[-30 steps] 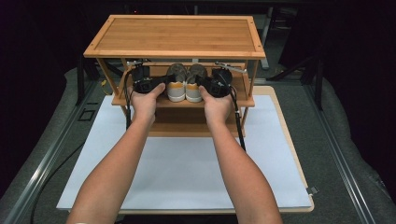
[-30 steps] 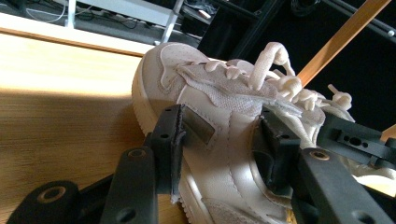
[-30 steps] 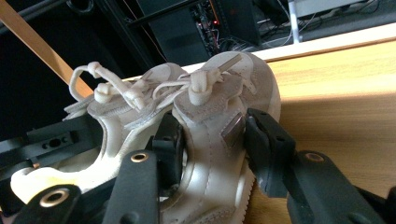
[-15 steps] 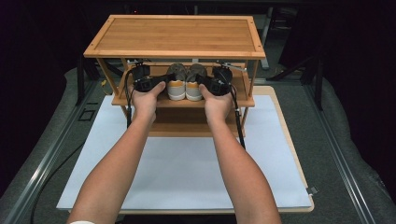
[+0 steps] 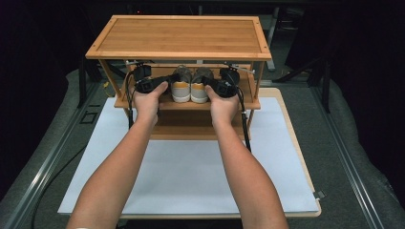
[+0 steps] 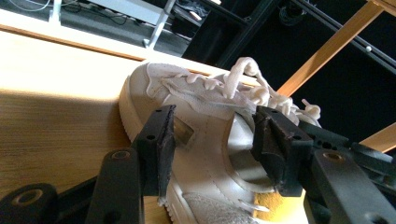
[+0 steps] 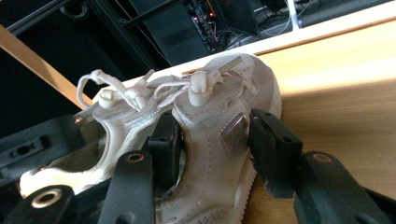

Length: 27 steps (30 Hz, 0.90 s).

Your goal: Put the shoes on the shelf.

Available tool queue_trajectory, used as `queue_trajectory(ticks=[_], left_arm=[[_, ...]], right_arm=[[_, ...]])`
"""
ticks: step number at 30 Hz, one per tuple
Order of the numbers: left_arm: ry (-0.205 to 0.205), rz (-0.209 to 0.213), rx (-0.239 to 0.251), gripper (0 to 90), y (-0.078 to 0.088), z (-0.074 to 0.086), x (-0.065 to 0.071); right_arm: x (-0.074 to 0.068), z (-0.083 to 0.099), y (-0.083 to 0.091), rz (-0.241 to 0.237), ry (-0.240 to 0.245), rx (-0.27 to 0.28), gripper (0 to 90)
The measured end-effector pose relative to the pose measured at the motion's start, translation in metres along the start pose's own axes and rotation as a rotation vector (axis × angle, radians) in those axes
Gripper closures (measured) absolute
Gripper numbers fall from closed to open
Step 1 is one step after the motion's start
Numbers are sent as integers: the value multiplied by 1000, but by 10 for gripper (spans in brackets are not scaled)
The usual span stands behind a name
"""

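A pair of pale sneakers with tan heels stands side by side on the middle shelf (image 5: 248,98) of a wooden rack. My left gripper (image 5: 167,82) is at the left sneaker (image 5: 180,88). Its jaws have just been opening and now straddle the collar wall of that sneaker (image 6: 201,93), one jaw outside and one in the mouth, with the pads (image 6: 164,140) loose of it. My right gripper (image 5: 210,85) straddles the collar of the right sneaker (image 5: 200,88) the same way. Its jaws have also just been opening, and a gap shows beside the sneaker (image 7: 219,88).
The rack's top board (image 5: 179,36) overhangs both hands, and its slanted posts (image 5: 107,76) flank them. A lower shelf (image 5: 191,124) sits beneath. A white mat (image 5: 191,171) covers the table in front of the rack, and dark floor lies around it.
Both hands and both sneakers keep their places on the shelf. The high view is too coarse to show any difference in the jaws.
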<state>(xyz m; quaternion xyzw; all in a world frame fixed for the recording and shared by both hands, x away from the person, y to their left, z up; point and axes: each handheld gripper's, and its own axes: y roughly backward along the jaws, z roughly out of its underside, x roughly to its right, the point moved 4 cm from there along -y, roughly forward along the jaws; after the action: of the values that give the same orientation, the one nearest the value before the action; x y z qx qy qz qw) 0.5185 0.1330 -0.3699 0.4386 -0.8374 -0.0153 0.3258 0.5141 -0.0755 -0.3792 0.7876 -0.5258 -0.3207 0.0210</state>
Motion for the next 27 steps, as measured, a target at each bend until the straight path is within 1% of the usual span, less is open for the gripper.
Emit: queue_trajectory(ticks=[1,3,4,5,6,8,9,12,13,14,16,17,18,20,22,23,24,26,27], left_arm=[[-2,4,-4,491,1,0,0],[-2,4,4,492,2,0,-1],[-3,4,10,493,3,0,-1],[-8,6,9,497,3,1,-1],[-3,5,13,498,3,1,0],[-9,0,18,501,4,1,0],[-14,0,19,501,5,1,0],[-24,-8,19,504,8,1,1],[-27,-10,20,508,9,1,1],[-30,-12,23,511,10,1,2],[-41,-16,26,515,13,1,3],[-58,-14,17,518,14,2,2],[-57,-16,21,519,16,2,2],[-56,-17,32,533,19,3,4],[-61,-20,38,548,22,3,6],[-65,-21,38,554,24,3,7],[-89,-20,29,556,27,4,7],[-95,-25,27,574,29,3,9],[-92,-27,22,580,31,3,9]], right_arm=[[0,0,0,4,-11,5,542],[1,0,2,5,-5,6,536],[1,0,3,6,4,-11,533],[2,-1,2,22,-1,11,527],[3,-1,3,23,-1,9,517],[2,-2,3,2,-14,8,501],[1,-2,4,3,-13,7,502],[-4,-1,6,10,4,8,518],[-5,-1,8,-1,11,12,525],[-6,-1,9,3,14,14,529],[-6,-2,12,-6,18,17,531],[-6,-3,14,-6,22,20,534],[-6,-4,16,-4,23,22,536],[-7,-5,20,-11,31,26,551],[-8,-5,24,-8,43,29,577],[-8,-5,27,-9,50,33,595],[-8,-5,29,-14,52,36,607],[-7,-3,33,-15,54,39,640],[-6,-3,34,-8,61,37,653]])
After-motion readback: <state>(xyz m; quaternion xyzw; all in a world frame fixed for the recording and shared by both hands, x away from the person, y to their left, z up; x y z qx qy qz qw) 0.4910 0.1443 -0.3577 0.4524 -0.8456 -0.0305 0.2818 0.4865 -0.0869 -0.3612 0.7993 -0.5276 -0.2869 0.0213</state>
